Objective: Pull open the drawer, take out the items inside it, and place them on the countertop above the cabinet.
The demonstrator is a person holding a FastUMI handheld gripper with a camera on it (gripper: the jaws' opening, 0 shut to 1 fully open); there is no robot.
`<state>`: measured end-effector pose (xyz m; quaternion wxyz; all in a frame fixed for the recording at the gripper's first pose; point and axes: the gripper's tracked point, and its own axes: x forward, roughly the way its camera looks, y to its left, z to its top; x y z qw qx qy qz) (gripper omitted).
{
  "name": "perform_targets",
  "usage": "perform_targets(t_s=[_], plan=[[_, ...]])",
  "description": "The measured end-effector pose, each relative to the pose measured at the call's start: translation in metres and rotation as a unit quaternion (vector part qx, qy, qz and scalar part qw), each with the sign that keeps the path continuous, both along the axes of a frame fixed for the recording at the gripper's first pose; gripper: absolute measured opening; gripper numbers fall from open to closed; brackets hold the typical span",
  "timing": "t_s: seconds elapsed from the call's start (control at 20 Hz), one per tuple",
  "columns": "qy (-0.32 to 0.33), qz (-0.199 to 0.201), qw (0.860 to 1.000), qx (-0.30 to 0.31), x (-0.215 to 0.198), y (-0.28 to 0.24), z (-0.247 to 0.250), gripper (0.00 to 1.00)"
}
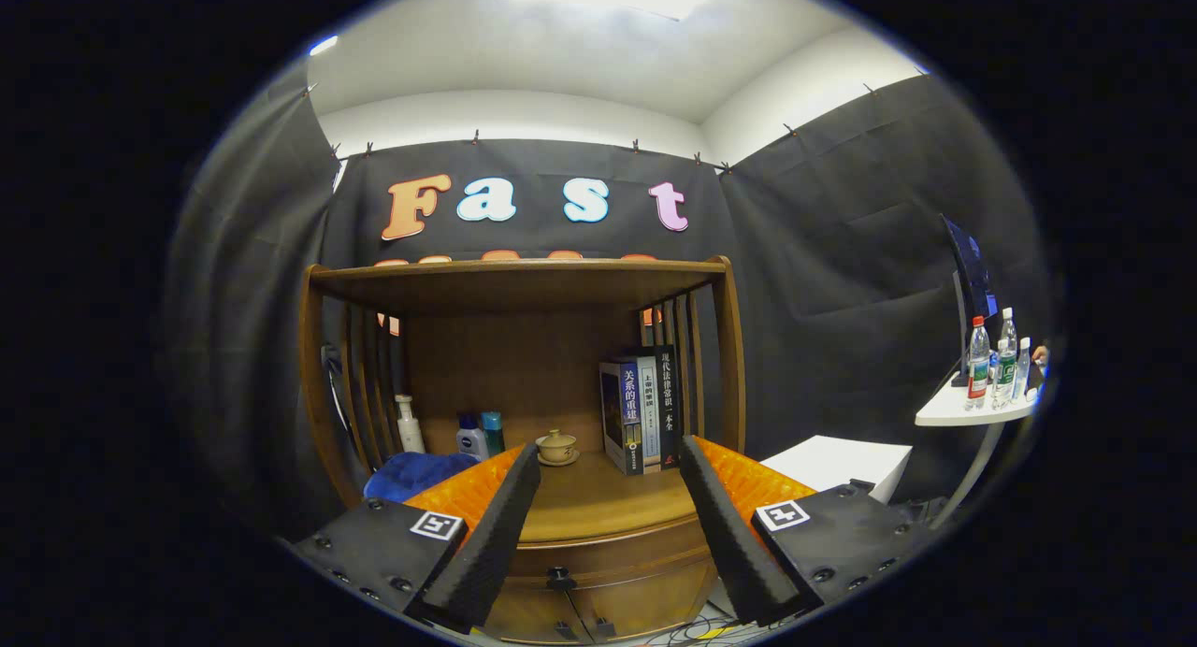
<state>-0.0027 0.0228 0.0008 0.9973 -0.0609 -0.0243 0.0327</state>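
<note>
Two spread fingers (505, 525) flank the closed drawer (608, 549) ahead.

Blue book spine (632, 406), right rear of countertop (589, 507): "关系的重建". Adjacent black book spine (668, 395): "现代法律常识一本全". Gripper (609, 452), fingers spread with nothing gripped: one square coded marker (437, 524) behind each finger.

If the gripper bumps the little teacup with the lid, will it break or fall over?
The teacup looks ceramic, so probably fragile. Its lid seems loose and could slide off. It sits low on a saucer, so it likely tips less easily than the books. The gripper, jaws open, isn't touching it.
</note>
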Motion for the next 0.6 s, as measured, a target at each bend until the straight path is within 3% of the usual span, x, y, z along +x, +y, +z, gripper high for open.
perform_targets(t_s=[0.4, 0.6], plan=[[-0.004, 0.018, 1.000, 0.021, 0.005, 0.009, -0.006, 0.98], [-0.012, 0.044, 0.999, 0.007, 0.012, 0.018, -0.031, 0.98]])
